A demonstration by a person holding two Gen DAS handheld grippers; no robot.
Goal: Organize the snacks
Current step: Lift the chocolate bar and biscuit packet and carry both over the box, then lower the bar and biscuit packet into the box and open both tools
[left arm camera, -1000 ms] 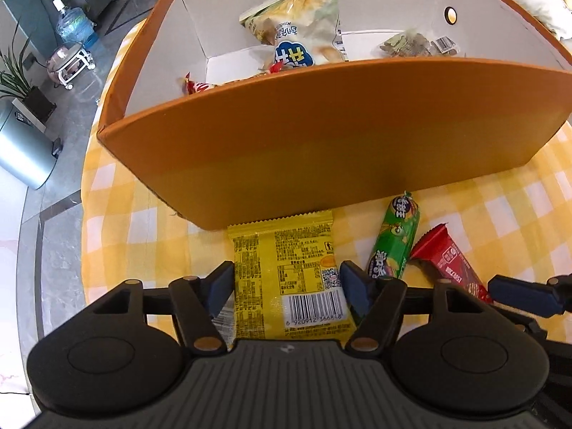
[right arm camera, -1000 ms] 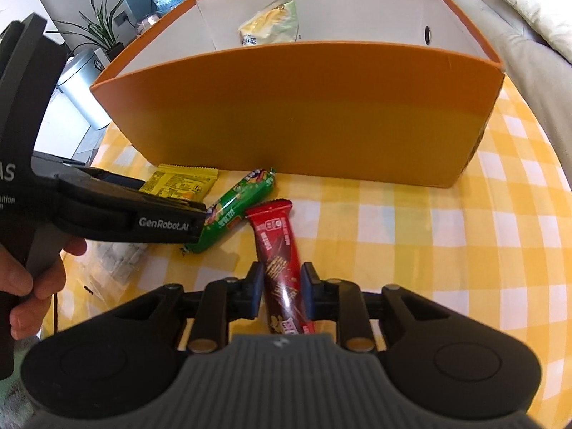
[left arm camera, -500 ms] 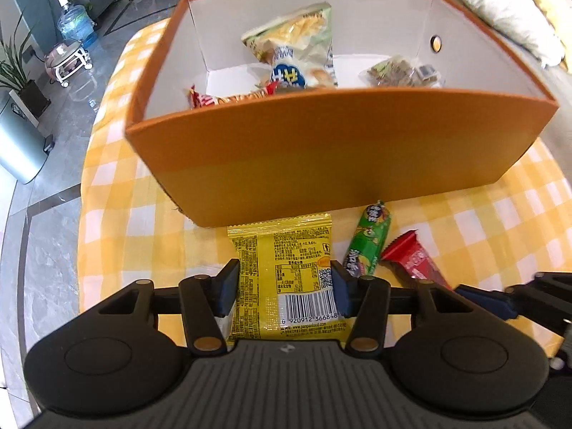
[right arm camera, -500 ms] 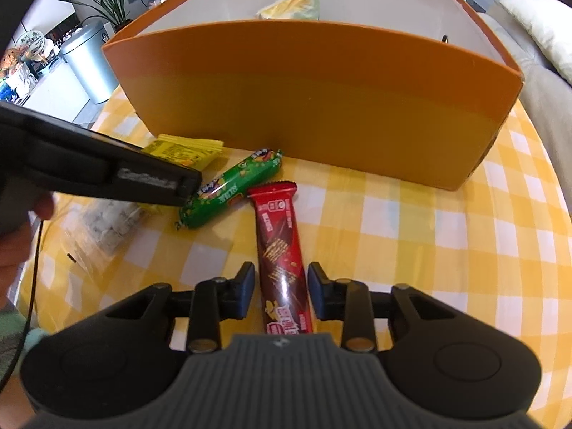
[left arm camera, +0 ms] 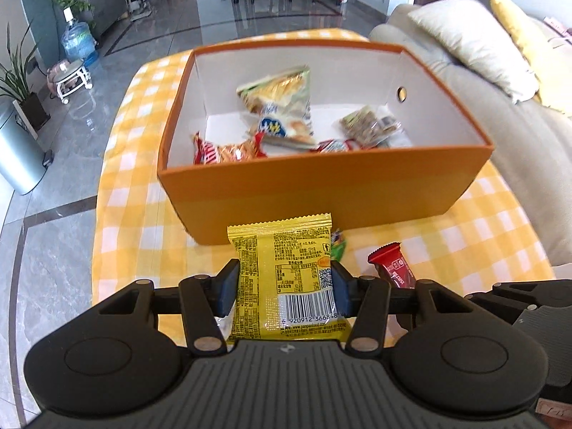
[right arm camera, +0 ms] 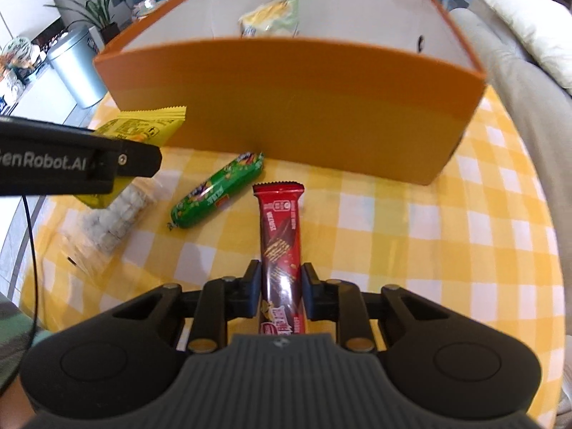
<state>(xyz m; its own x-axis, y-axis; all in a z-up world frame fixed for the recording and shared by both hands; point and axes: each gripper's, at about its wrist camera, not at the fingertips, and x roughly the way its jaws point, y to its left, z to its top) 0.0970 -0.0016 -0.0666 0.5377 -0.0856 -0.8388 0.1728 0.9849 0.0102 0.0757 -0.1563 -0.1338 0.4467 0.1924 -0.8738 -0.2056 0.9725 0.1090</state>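
The left gripper (left arm camera: 284, 287) was clamped at about half its spread on a yellow packet (left arm camera: 286, 279), both pads pressed against the packet's sides. The packet was held clear of the yellow checked tablecloth (left arm camera: 128, 214), barcode end toward the camera and its crimped far edge level with the near wall of the orange box (left arm camera: 321, 193). In the right wrist view the same packet (right arm camera: 143, 125) was seen raised beside the box's left near corner.

The right gripper (right arm camera: 280, 282) was set narrow, and its jaws were closing around a red bar (right arm camera: 280, 236) that lay lengthwise on the cloth and pointed toward the box. Whether the pads already pressed on the wrapper could not be told.

A green tube-shaped snack (right arm camera: 218, 195) lay on the cloth just left of the red bar, angled toward the box. A clear bag of pale pieces (right arm camera: 111, 221) lay further left, partly under the left gripper.

Inside the box, several snack bags (left arm camera: 279, 107) were seen on the white floor. A beige sofa (left arm camera: 464, 53) stood to the right of the table.
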